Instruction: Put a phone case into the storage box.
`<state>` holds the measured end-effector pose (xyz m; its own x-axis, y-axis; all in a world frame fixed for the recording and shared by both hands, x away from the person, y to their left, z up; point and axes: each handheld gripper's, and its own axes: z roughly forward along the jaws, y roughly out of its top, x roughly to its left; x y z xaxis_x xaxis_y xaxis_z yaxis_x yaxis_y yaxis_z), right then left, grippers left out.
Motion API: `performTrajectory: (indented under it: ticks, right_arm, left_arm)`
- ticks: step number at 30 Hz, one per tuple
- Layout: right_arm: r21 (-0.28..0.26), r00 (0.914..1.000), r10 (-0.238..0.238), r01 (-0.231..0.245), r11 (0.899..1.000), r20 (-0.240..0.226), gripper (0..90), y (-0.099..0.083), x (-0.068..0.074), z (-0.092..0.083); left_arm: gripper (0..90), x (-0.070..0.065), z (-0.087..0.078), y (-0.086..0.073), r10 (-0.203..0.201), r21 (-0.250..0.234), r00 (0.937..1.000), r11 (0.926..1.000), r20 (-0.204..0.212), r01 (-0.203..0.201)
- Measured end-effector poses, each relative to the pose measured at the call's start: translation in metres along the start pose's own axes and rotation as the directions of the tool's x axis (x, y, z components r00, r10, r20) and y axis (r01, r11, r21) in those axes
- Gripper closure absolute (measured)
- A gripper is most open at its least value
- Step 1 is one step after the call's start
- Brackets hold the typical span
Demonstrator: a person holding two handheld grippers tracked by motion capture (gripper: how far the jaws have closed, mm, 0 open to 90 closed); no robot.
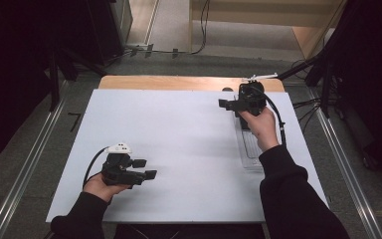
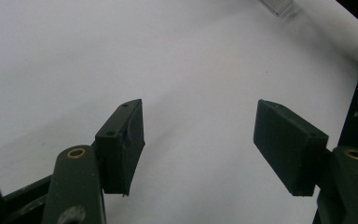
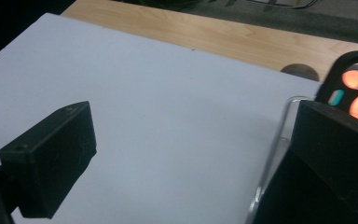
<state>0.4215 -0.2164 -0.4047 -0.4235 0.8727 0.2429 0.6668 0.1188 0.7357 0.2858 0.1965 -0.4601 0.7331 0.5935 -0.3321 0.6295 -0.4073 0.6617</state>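
The main risk, as I judge it, lies at the far right of the surface (image 1: 179,134). There the clear tray (image 1: 251,158) sits along the right edge, light and hard to see. The right hand-held gripper (image 1: 231,107) hangs over the tray's far end. A low or sideways move could catch a jaw on the tray's thin rim (image 3: 272,149), then tip the tray or push it off the edge. Just past that rim is a black piece with orange and teal openings (image 3: 342,74), partly hidden behind the right-hand jaw. A blind close here might pinch the rim along with the piece, or knock the piece toward the bare wooden strip (image 3: 223,37). What the piece is, I cannot tell.

Nearest the person, the left hand-held gripper (image 1: 146,169) is held at the front left of the surface, well apart from the tray. Its jaws stand moderately apart in the left gripper view (image 2: 198,144), with nothing but white surface between the pads. Farther off, the right hand-held gripper's jaws are spread wide (image 3: 191,149). They grip nothing, and whether the right-hand jaw touches the tray or the black piece cannot be made out.
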Motion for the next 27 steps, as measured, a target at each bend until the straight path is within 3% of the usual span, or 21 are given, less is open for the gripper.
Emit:
performTrajectory:
  ticks: [4, 7, 9, 12, 22, 27]
  right_arm:
    - [0.056, 0.9989, -0.046, 0.045, 0.997, 0.013, 0.0, -0.003, 0.015, 0.002]
    - [0.066, 0.9979, -0.052, 0.055, 0.996, -0.038, 2.0, -0.007, 0.022, 0.002]
    - [0.064, 0.9972, -0.051, 0.054, 0.996, -0.054, 11.8, -0.01, 0.027, 0.001]
    - [0.06, 0.9947, -0.062, 0.067, 0.996, -0.082, 11.9, -0.014, 0.033, 0.0]
    - [0.141, 0.9814, -0.069, 0.095, 0.985, -0.18, 12.6, -0.035, 0.048, -0.002]
    - [0.159, 0.9771, -0.088, 0.12, 0.98, -0.193, 14.6, -0.045, 0.055, -0.006]
  left_arm:
    - [33.6, 0.001, -0.001, 0.0, -0.002, -0.003, 1.0, 1.0, -0.001, 0.002]
    - [33.6, 0.001, -0.002, 0.0, -0.003, -0.003, 1.0, 1.0, 0.002, 0.003]
    - [33.6, 0.001, -0.003, 0.0, 0.0, -0.001, 1.0, 1.0, 0.003, 0.0]
    - [33.6, 0.001, -0.003, 0.0, 0.002, -0.002, 1.0, 1.0, 0.003, -0.002]
    - [33.6, 0.002, -0.006, 0.001, 0.002, -0.004, 1.0, 1.0, 0.005, -0.002]
    - [33.5, 0.004, -0.008, 0.001, -0.002, -0.006, 1.0, 1.0, 0.006, 0.002]
